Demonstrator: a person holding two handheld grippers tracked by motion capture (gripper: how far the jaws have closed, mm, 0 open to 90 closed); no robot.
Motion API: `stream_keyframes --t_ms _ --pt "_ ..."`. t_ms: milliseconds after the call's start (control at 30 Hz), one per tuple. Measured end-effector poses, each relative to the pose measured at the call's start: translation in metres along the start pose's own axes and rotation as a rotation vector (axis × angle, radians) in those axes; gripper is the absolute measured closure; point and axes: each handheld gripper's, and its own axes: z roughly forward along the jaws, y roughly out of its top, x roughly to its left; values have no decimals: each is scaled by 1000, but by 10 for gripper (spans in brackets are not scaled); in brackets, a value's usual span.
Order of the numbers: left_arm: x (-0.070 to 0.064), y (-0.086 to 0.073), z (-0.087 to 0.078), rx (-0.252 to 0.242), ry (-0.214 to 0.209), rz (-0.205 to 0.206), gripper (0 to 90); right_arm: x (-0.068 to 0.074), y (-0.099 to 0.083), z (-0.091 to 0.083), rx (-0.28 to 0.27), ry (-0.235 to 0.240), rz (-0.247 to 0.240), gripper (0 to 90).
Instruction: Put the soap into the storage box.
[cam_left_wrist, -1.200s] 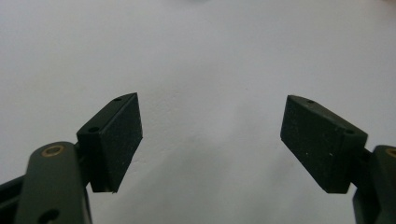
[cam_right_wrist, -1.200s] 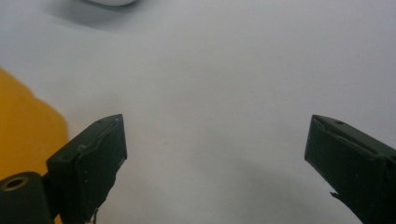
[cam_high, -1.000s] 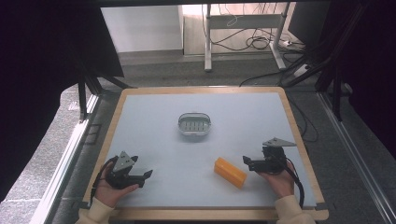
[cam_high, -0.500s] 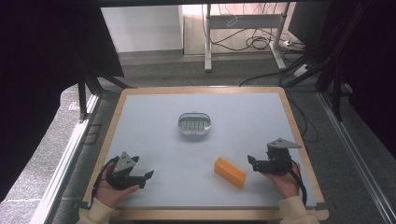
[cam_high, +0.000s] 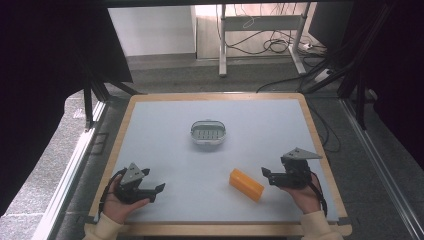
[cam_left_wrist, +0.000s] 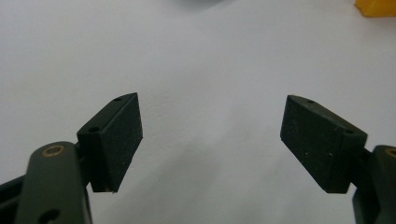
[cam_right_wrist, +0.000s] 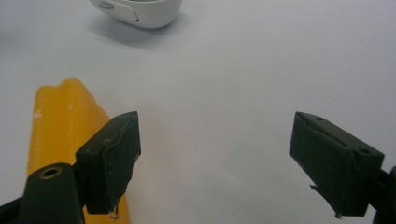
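Pale table (cam_high: 165, 145) — orange block (cam_high: 246, 184), white dish (cam_high: 207, 133)

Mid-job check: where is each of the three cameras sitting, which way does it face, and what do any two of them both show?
High view: above the person's side, looking forward and down on the table; both hands, the left gripper and the right gripper show.
Left gripper view: rides the left gripper, looking between its open jaws across bare tabletop.
Right gripper view: rides the right gripper, jaws open, the orange block by one jaw.
Shared: the orange block and the white oval dish.
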Motion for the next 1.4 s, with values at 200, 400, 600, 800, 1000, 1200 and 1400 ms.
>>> stream_keyframes --t_ms 200,400,600,800,1000,1200,1400 --pt "1 0 -2 -7 2 -2 210 4 2 -2 5 -4 -22 184" --pt "1 0 -2 -4 4 -2 209 7 4 -3 27 -9 -61 185" --pt "-1 2 -1 -1 1 4 216 8 8 -5 41 0 -78 210" --pt "-1 1 -1 1 1 4 215 12 11 -6 55 31 -86 217" --pt "-2 1 1 6 -1 5 211 18 17 -9 54 40 -121 215" --pt "-2 1 1 7 -1 10 210 22 21 -9 59 47 -136 214" --pt "-2 1 2 18 -3 14 210 27 27 -11 57 48 -160 212"
